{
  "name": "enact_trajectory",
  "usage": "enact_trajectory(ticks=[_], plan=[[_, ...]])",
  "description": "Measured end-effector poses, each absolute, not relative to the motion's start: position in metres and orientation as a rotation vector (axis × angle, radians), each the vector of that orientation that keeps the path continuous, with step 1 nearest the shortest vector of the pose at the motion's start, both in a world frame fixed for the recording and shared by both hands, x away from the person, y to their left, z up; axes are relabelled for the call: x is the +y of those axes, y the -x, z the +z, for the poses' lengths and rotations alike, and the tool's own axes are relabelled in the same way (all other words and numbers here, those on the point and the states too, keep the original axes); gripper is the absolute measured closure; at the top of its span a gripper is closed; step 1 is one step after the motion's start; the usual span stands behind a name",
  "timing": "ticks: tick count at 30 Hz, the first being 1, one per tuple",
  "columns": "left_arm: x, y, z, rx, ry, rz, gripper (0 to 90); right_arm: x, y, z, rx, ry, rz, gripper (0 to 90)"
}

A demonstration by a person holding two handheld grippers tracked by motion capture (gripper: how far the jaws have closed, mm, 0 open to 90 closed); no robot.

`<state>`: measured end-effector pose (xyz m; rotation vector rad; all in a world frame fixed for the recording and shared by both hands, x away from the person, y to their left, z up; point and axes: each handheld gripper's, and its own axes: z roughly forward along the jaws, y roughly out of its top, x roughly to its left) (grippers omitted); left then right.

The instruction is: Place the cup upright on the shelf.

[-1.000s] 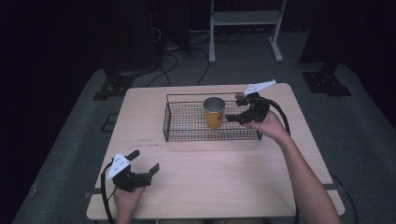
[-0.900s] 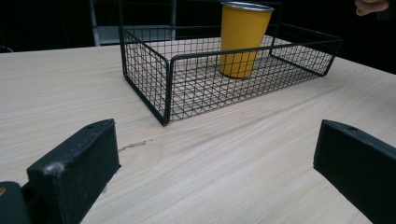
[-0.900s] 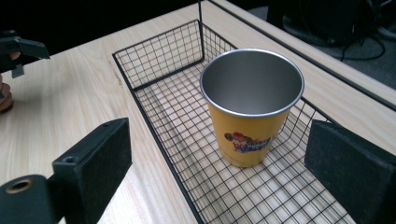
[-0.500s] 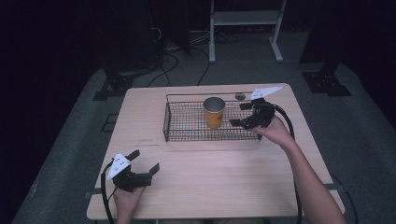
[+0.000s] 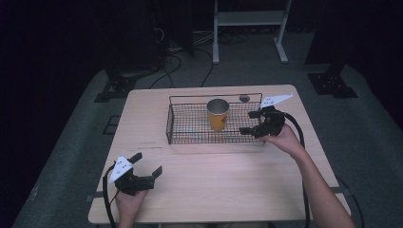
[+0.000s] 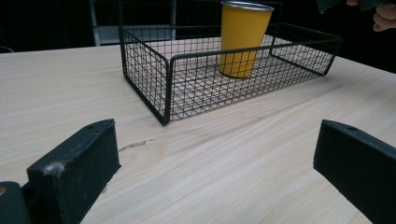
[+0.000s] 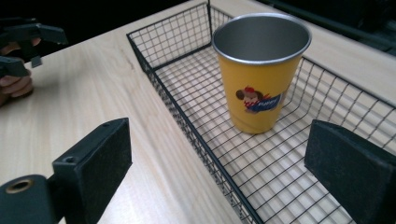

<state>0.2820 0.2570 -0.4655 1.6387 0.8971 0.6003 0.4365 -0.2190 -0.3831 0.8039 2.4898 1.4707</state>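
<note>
Left gripper [image 5: 142, 173]: it rests low at the near left corner of the table [image 5: 214, 175], held by the left hand [image 5: 127, 203]. Its jaws stand wide apart and hold nothing. It is well apart from the basket.

Wire basket [image 5: 178, 130]: black, rectangular, at the far middle of the table. Its long side runs left to right.

Yellow cup [image 5: 218, 114]: it stands upright on the basket floor, a little right of the basket's middle. It touches no wall.

Cup direction: the long axis is vertical and the steel mouth points up. It is wider at the rim than at the base. In the right gripper view the cartoon print on the cup [image 7: 259, 70] faces the right gripper.

Small round thing [image 5: 244, 98]: it lies on the table just beyond the far basket wall. It is too small to tell what it is.

Right gripper [image 5: 253, 125]: it hovers at the right end of the basket, near the cup but not touching it. Its jaws are spread wide and are empty.

Risk: I think the near basket wall can catch the lower jaw if the right gripper goes in low. A push high on the cup can tip it, because the base is narrow.
</note>
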Motion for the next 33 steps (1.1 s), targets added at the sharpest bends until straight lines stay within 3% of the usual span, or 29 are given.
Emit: enact_trajectory(ticks=[33], plan=[[0.256, -0.282, -0.466, 0.897, -1.644, 0.603, 0.0, -0.236, -0.394, -0.404, 2.491, -0.773, 1.536, 6.5]])
